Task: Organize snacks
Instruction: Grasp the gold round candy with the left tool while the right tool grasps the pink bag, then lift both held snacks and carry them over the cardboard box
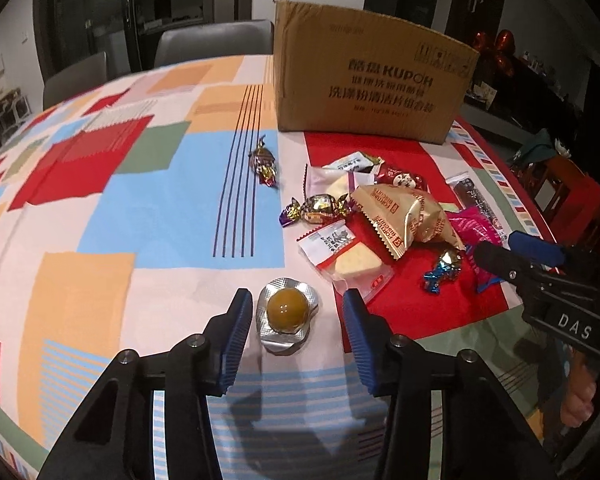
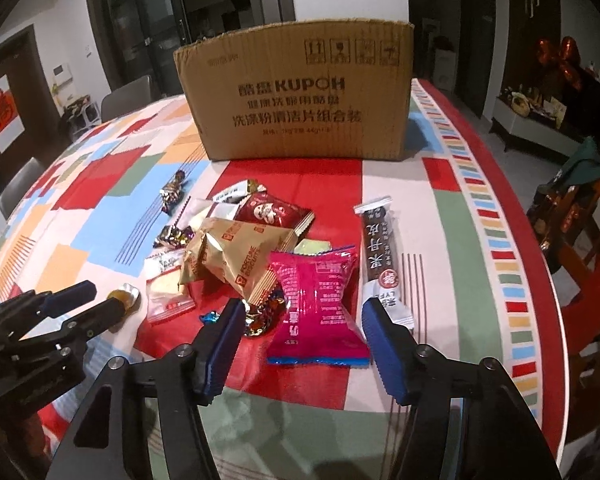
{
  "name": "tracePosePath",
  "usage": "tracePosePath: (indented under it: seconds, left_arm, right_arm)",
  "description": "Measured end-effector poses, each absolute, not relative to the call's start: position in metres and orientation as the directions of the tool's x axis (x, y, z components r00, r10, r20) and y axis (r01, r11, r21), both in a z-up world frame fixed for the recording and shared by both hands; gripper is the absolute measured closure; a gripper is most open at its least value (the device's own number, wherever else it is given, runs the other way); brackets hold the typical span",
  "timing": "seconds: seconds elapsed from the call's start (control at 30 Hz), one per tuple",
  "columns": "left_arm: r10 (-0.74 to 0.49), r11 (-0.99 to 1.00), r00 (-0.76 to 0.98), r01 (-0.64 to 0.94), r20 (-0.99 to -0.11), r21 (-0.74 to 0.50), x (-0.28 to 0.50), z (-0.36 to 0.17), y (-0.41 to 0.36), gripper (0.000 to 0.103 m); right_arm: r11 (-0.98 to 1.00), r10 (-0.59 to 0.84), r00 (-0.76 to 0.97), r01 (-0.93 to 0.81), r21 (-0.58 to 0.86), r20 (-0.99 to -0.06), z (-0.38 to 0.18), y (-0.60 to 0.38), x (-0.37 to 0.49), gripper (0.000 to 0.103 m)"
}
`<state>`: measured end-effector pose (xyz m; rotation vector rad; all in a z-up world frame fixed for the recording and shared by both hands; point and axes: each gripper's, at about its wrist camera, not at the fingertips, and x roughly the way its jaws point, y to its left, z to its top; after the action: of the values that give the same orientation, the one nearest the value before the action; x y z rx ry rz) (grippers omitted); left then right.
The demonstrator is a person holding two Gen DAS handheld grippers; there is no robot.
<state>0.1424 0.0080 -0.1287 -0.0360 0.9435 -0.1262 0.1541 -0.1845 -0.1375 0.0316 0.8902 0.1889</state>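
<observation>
Jaws of both grippers stand partly apart, each straddling a snack without its blue pads pressing on it. Both tilt down toward the table covered in a patchwork cloth of red, blue, orange and green blocks [image 1: 112, 208].

By size, the brown corrugated cardboard box printed KUPOH [image 2: 300, 96] comes first, upright near the table's far edge, its printed long side facing the grippers. In front of it lies the pile of snacks, on the red patch toward the right-hand edge. The gold crinkled foil biscuit bag [image 2: 236, 260] sits puffed up in the middle of the pile. The magenta foil sachet with blue seams [image 2: 320, 304] lies flat, long axis running from the near edge toward the box, its near half between the fingers of the right gripper [image 2: 300, 344]. Just right of it, the dark brown snack bar with white ends [image 2: 382, 260] lies parallel, its near end just beside the right-hand finger. A clear packet holding a pale yellow slab [image 1: 348, 260] rests at the pile's left side.

Smallest is the round amber sweet in a crumpled silver foil blister [image 1: 287, 312], lying dome up toward the near edge, left of the pile, between the fingers of the left gripper [image 1: 296, 320].
</observation>
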Motion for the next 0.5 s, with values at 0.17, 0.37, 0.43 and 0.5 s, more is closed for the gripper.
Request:
tracePosePath:
  seconds: [0.17, 0.37, 0.43, 0.5]
  left_arm:
    - [-0.135, 0.991, 0.556, 0.085, -0.820, -0.106, 0.152, -0.137, 0.009, 0.061]
    - [-0.145, 0.989, 0.540, 0.080, -0.829, -0.121, 0.155, -0.141, 0.009, 0.072]
    - [-0.153, 0.988, 0.539, 0.081, -0.828, -0.129, 0.155, -0.141, 0.010, 0.072]
    - [-0.160, 0.987, 0.537, 0.085, -0.828, -0.136, 0.155, -0.140, 0.010, 0.072]
  right_arm:
    - [0.984, 0.174, 0.583, -0.142, 0.112, -0.794, -0.147, -0.185, 0.165, 0.047]
    - [0.983, 0.180, 0.574, -0.144, 0.118, -0.799, -0.150, -0.185, 0.171, 0.056]
    - [0.982, 0.181, 0.573, -0.152, 0.114, -0.799, -0.149, -0.184, 0.171, 0.062]
    - [0.982, 0.175, 0.575, -0.159, 0.101, -0.799, -0.148, -0.182, 0.170, 0.064]
